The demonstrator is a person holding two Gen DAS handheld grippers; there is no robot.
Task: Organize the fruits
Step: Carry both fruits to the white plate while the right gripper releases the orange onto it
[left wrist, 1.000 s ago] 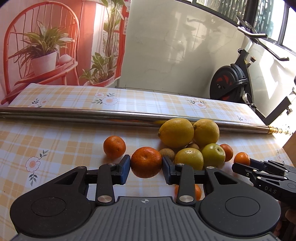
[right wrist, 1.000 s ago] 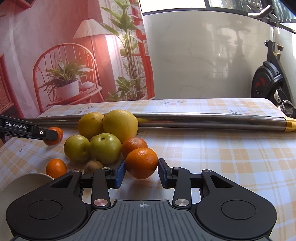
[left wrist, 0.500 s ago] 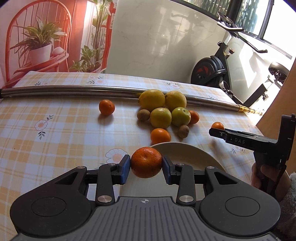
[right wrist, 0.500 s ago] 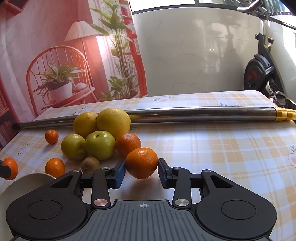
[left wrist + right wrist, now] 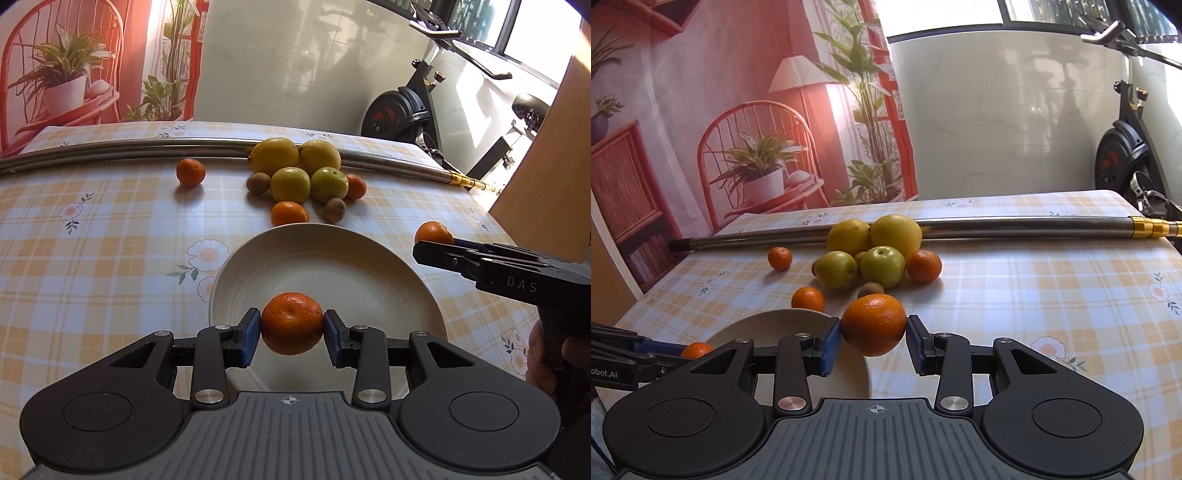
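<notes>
Over the plate: left claw is clamped on a mandarin, hanging above the near half of the white plate, which shows bare in the left wrist view.
Right claw: right claw is clamped on a second mandarin, carried above the bench at the plate's 3 o'clock rim; in the left wrist view it enters from 3 o'clock.
Loose fruit: beyond the plate at 12 o'clock lies a cluster of two lemons, two green apples, two kiwis and two mandarins; one small mandarin sits alone at 11 o'clock, near the steel pipe.
Step in hand: by my reading, both mandarins are bound for the plate, and neither is set down yet.
How to do it well: lower the left fruit until it touches the plate's floor before the pads part, since round fruit dropped from height will roll. Place it toward 9 o'clock so the right fruit gets room toward 3 o'clock.
Spacing: keep the two claws apart over the plate; go one at a time if it is tight.
Risk: a glossy plate lets mandarins slide toward the rim.
</notes>
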